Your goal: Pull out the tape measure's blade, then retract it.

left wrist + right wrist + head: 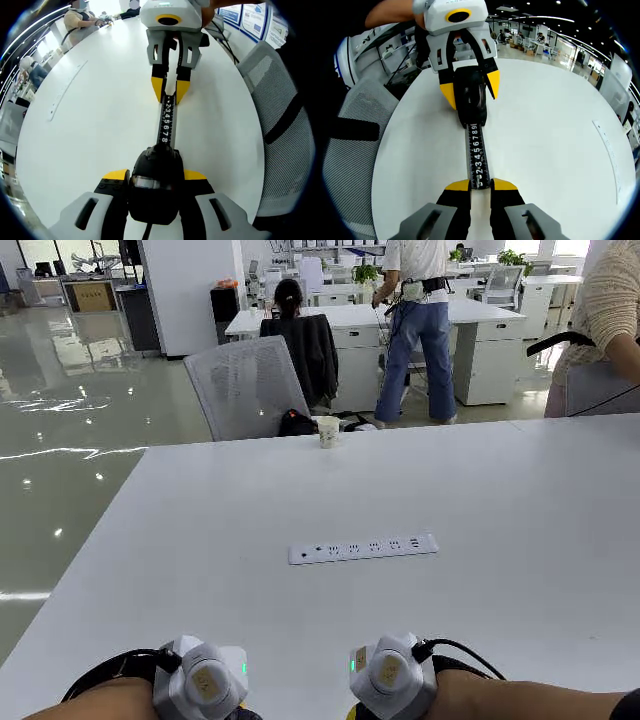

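The black tape measure case (156,186) sits clamped between the yellow-tipped jaws of my left gripper (156,175). A short length of black blade (166,122) with white numbers runs over the white table to my right gripper (170,95), which is shut on the blade's tip. In the right gripper view the right gripper (480,185) pinches the blade (476,155) near the 1 mark, and the left gripper (471,92) holds the case (470,97) opposite. Both grippers (200,680) (392,675) sit at the table's near edge in the head view, where the tape is hidden.
A white power strip (363,548) lies mid-table. A paper cup (328,430) stands at the far edge, with a grey mesh chair (245,385) behind it. People stand and sit beyond. Another mesh chair (280,100) is close beside the table.
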The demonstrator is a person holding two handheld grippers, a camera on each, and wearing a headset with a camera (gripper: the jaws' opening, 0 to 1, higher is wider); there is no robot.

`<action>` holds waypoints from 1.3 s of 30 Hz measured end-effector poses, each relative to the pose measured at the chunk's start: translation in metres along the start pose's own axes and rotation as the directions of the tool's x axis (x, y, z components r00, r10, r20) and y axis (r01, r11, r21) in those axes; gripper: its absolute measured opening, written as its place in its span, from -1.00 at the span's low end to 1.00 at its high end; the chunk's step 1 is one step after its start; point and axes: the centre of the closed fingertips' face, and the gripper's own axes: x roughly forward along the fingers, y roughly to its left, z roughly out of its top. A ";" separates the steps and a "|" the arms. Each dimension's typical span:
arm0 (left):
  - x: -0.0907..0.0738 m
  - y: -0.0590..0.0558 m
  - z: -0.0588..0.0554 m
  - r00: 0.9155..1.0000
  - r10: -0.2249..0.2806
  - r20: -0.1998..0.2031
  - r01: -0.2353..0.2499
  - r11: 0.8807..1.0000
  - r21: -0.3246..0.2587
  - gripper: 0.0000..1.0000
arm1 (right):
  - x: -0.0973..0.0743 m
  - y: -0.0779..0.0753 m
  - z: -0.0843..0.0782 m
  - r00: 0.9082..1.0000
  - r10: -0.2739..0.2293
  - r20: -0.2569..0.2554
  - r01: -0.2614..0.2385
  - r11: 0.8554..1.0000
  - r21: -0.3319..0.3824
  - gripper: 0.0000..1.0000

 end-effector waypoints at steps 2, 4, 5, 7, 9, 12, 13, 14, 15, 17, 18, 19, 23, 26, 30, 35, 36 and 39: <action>0.000 0.000 0.000 1.000 -0.001 0.002 0.001 1.000 -0.001 -0.33 | -0.001 -0.002 -0.001 1.000 0.001 0.003 -0.001 1.000 0.004 -0.78; 0.000 0.000 0.000 1.000 0.000 0.004 0.000 1.000 -0.003 -0.33 | -0.002 -0.002 -0.002 1.000 0.001 0.003 -0.001 1.000 0.010 -0.78; 0.000 0.001 -0.001 1.000 0.000 0.004 0.000 1.000 -0.004 -0.33 | -0.002 -0.002 -0.002 1.000 0.001 0.001 -0.001 1.000 0.014 -0.78; 0.000 0.000 0.000 1.000 0.002 0.002 -0.002 1.000 -0.002 -0.33 | -0.004 -0.001 -0.003 1.000 0.001 -0.004 -0.001 1.000 0.010 -0.79; 0.000 0.000 0.000 1.000 0.001 -0.002 -0.001 1.000 0.001 -0.33 | -0.004 -0.001 -0.005 1.000 0.001 -0.010 -0.001 1.000 -0.002 -0.78; 0.000 0.000 0.000 1.000 -0.003 -0.003 0.003 1.000 0.002 -0.33 | -0.006 -0.001 -0.007 1.000 -0.002 -0.011 0.002 1.000 -0.001 -0.79; 0.000 0.000 0.000 1.000 -0.003 -0.001 0.003 1.000 0.001 -0.33 | -0.006 -0.002 -0.008 1.000 -0.003 -0.012 0.003 1.000 0.000 -0.79; 0.000 0.000 0.000 1.000 -0.002 0.000 0.002 1.000 0.001 -0.33 | -0.006 -0.002 -0.009 1.000 -0.003 -0.013 0.003 1.000 0.001 -0.79; 0.000 -0.001 0.000 1.000 0.000 0.001 0.000 1.000 0.001 -0.33 | -0.007 -0.002 -0.009 1.000 -0.004 -0.016 0.004 1.000 -0.002 -0.79; 0.000 -0.001 0.000 1.000 0.004 0.000 -0.004 1.000 0.003 -0.33 | -0.008 -0.002 -0.011 1.000 -0.002 -0.024 0.002 1.000 -0.021 -0.79; 0.000 -0.001 0.000 1.000 0.005 -0.003 -0.005 1.000 0.005 -0.33 | -0.008 -0.002 -0.012 1.000 -0.001 -0.025 0.000 1.000 -0.023 -0.79; 0.000 -0.001 0.000 1.000 0.005 -0.004 -0.005 1.000 0.005 -0.33 | -0.008 -0.002 -0.012 1.000 -0.001 -0.026 0.001 1.000 -0.022 -0.79; -0.001 -0.001 0.000 1.000 0.006 -0.003 -0.006 1.000 0.005 -0.33 | -0.010 -0.002 -0.014 1.000 -0.004 -0.027 0.003 1.000 -0.024 -0.79; 0.000 -0.001 -0.001 1.000 0.008 -0.004 -0.008 1.000 0.006 -0.33 | -0.011 -0.002 -0.015 1.000 -0.004 -0.029 0.003 1.000 -0.027 -0.79; 0.000 -0.001 -0.001 1.000 0.008 -0.008 -0.008 1.000 0.007 -0.33 | -0.012 -0.003 -0.017 1.000 -0.003 -0.027 0.003 1.000 -0.022 -0.79; 0.000 -0.001 0.000 1.000 0.011 -0.007 -0.011 1.000 0.007 -0.32 | -0.014 -0.003 -0.019 1.000 -0.004 -0.028 0.004 1.000 -0.020 -0.79; 0.000 -0.001 0.000 1.000 0.012 -0.007 -0.012 1.000 0.007 -0.32 | -0.014 -0.003 -0.020 1.000 -0.005 -0.027 0.004 1.000 -0.021 -0.79; 0.000 0.000 0.000 1.000 0.012 -0.005 -0.012 1.000 0.007 -0.32 | -0.015 -0.003 -0.021 1.000 -0.004 -0.027 0.004 1.000 -0.014 -0.79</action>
